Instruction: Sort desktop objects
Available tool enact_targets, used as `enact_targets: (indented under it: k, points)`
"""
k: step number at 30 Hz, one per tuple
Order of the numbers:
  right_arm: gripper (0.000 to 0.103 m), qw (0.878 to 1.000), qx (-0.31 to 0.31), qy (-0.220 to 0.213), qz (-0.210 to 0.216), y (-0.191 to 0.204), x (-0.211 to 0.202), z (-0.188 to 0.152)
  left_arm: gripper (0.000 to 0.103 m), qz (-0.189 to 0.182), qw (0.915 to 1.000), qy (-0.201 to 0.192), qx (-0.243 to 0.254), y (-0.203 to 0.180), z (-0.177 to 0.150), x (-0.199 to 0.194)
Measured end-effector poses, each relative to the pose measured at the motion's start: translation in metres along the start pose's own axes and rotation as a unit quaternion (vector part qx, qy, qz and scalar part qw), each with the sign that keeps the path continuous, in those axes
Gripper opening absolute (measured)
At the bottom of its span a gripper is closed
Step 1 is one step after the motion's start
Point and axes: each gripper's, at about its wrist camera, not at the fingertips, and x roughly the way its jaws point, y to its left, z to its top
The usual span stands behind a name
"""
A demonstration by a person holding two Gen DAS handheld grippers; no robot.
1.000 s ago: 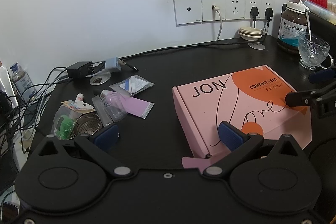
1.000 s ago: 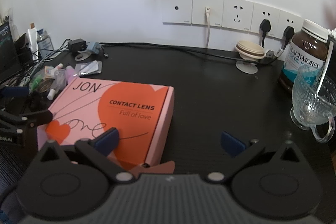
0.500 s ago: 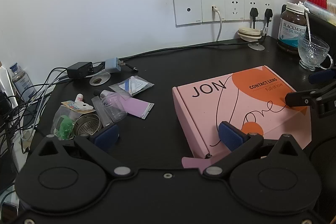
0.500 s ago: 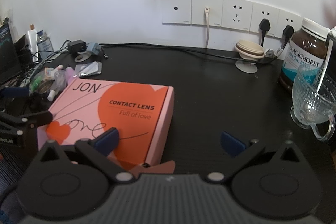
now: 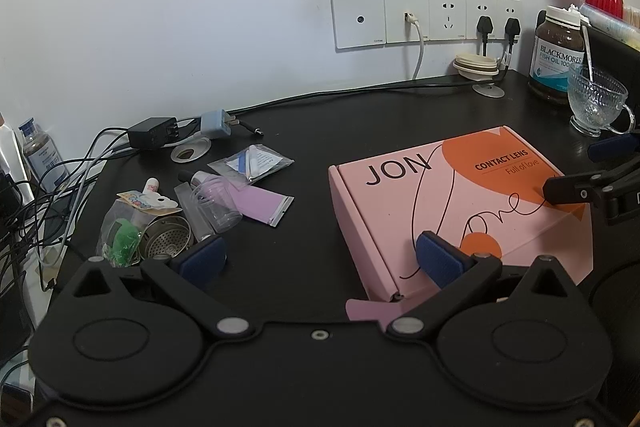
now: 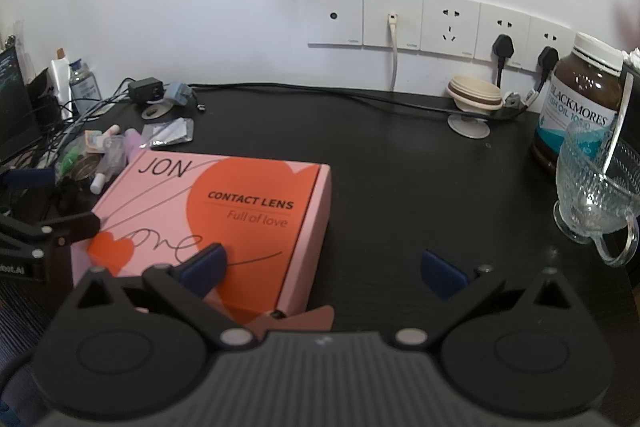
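Both grippers hover low over the black bench (image 5: 304, 131) with their fingers spread wide apart and nothing between them. The left gripper (image 5: 320, 259) sits at the bottom of its frame, between the small clutter at centre left and the pink box (image 5: 436, 195) at centre right, whose lid is closed.

The clutter is the likeliest trouble: the clear vial (image 5: 218, 205), metal strainer (image 5: 166, 237), purple sachet (image 5: 260, 205) and foil packet (image 5: 252, 163) lie touching or overlapping, so fingers closing on one would probably drag or tip a neighbour. Loose cables (image 5: 72, 179) at the left edge could snag.

The right gripper (image 6: 320, 269) has the glass cup (image 6: 592, 195) and its spoon near, at the right of its frame; a careless swing could knock it over.
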Motion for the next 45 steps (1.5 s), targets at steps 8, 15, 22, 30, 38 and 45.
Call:
enact_targets:
  k: [8,15,22,30,38,45]
  points:
    - [0.102,1.000,0.002,0.000,0.000,-0.0002,-0.0004,-0.0006,0.103,0.000,1.0000,0.000,-0.001,0.0004,0.0000,0.0003]
    - [0.102,1.000,0.005,-0.001,-0.001,-0.0002,-0.0006,-0.0016,0.103,0.001,1.0000,0.001,0.000,0.0002,0.0000,0.0006]
    - [0.102,1.000,0.005,-0.002,-0.001,-0.0003,-0.0009,-0.0019,0.103,0.001,1.0000,0.000,0.001,-0.0003,0.0004,0.0002]
    - [0.102,1.000,0.005,-0.004,0.000,-0.0009,-0.0013,-0.0021,0.103,0.001,1.0000,0.000,0.000,-0.0003,0.0000,0.0005]
    - [0.102,1.000,-0.001,-0.005,-0.001,0.0001,-0.0014,-0.0017,0.103,-0.001,1.0000,0.000,0.000,0.0000,0.0003,0.0008]
    - [0.102,1.000,-0.014,-0.009,-0.007,0.0036,-0.0026,-0.0014,0.103,-0.003,1.0000,0.001,0.005,0.0010,0.0014,0.0016]
